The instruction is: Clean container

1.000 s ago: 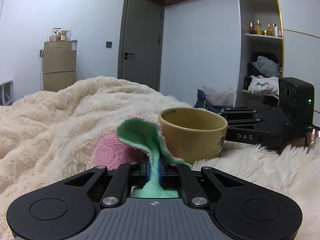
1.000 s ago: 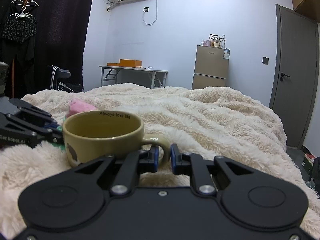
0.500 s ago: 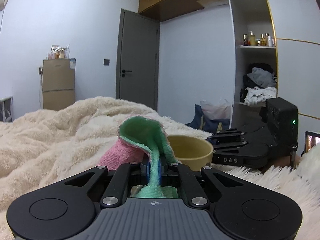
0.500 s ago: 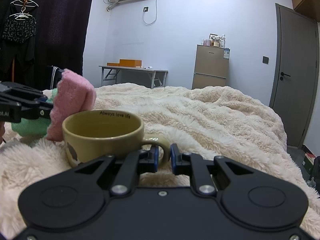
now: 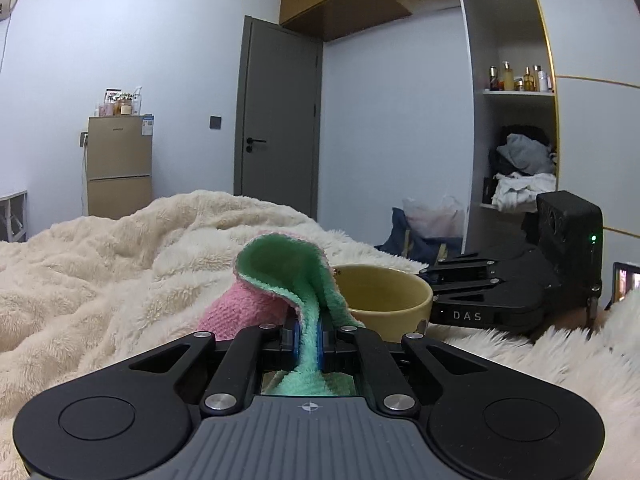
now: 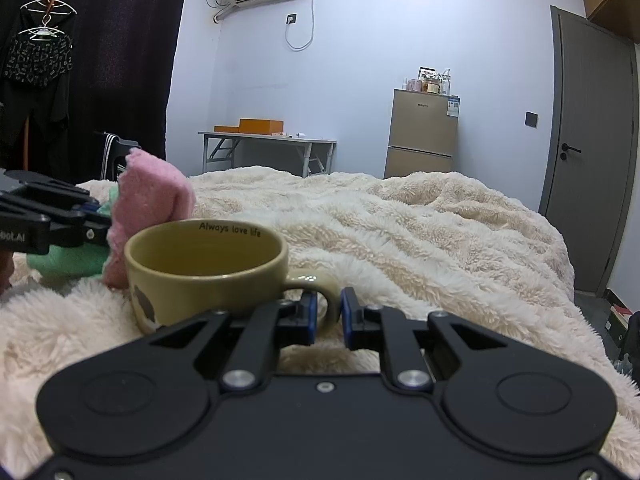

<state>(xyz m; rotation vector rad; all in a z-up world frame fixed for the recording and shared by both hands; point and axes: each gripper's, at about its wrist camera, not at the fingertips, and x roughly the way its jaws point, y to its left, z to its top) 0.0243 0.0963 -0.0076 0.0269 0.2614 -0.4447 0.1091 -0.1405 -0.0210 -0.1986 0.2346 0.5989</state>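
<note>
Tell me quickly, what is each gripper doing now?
Left gripper: closed on the pink and green cloth.
Right gripper: closed on the handle of the yellow cup.

Both cams sit low over the bed, close in. My left wrist view faces the door (image 5: 280, 116) and wardrobe (image 5: 516, 120); right wrist view faces the desk (image 6: 268, 140) and fridge (image 6: 424, 132). Shared: mug (image 5: 384, 300) (image 6: 208, 268), cloth (image 5: 280, 276) (image 6: 148, 204), blanket (image 5: 120, 256) (image 6: 420, 232), fridge, door.
</note>
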